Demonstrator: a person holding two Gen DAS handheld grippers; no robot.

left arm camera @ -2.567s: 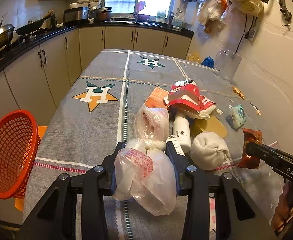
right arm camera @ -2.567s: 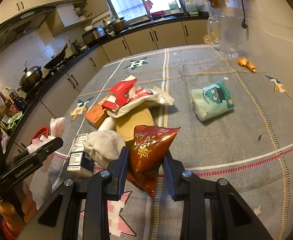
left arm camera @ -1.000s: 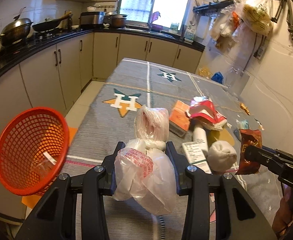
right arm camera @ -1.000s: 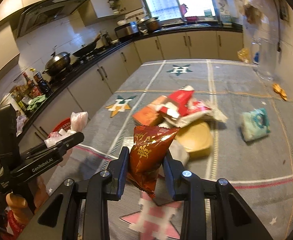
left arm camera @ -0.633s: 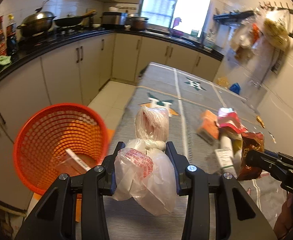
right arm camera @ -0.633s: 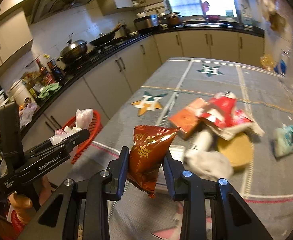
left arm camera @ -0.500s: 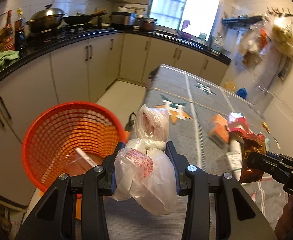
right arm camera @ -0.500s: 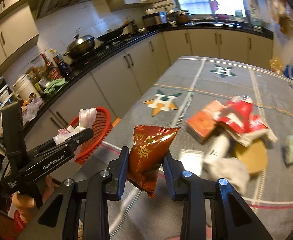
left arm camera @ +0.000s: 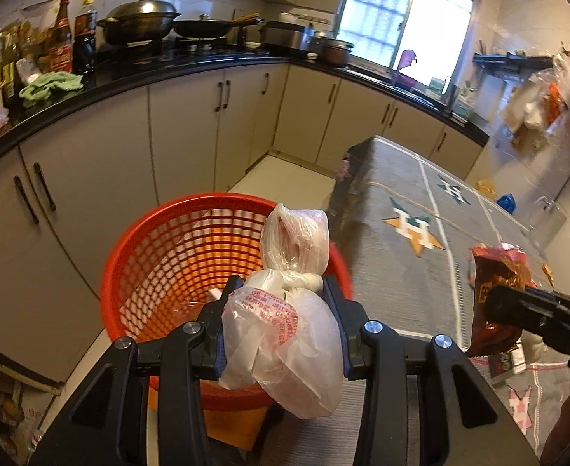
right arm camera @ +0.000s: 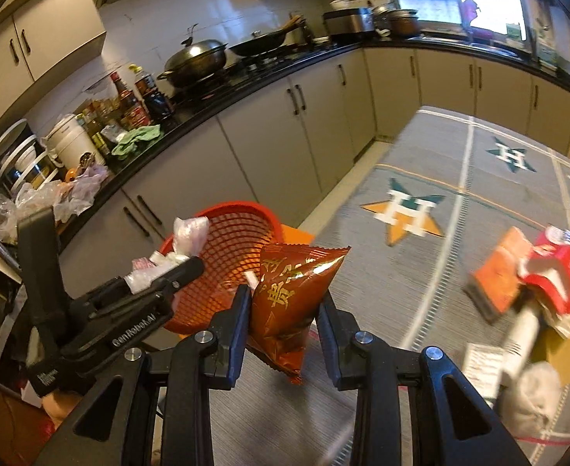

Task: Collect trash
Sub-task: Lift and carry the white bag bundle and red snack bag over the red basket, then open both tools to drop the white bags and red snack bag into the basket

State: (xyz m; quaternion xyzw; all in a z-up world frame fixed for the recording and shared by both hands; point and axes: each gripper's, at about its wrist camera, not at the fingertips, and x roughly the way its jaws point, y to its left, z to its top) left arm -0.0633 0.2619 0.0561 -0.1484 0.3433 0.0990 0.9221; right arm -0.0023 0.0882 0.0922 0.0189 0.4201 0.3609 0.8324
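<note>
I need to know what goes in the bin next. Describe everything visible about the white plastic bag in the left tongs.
The white plastic bag is thin, crinkled, translucent film, knotted at the middle, with red print on its lower lobe and a pinkish tint in the upper one. It stands roughly upright, pinched at the knot between the fingers of the left tongs, its bottom hanging free below them. It is held in the air in front of the orange basket, touching nothing else visible.

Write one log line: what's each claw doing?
left claw: holds bag over basket | right claw: holds snack packet | both unreleased
</note>
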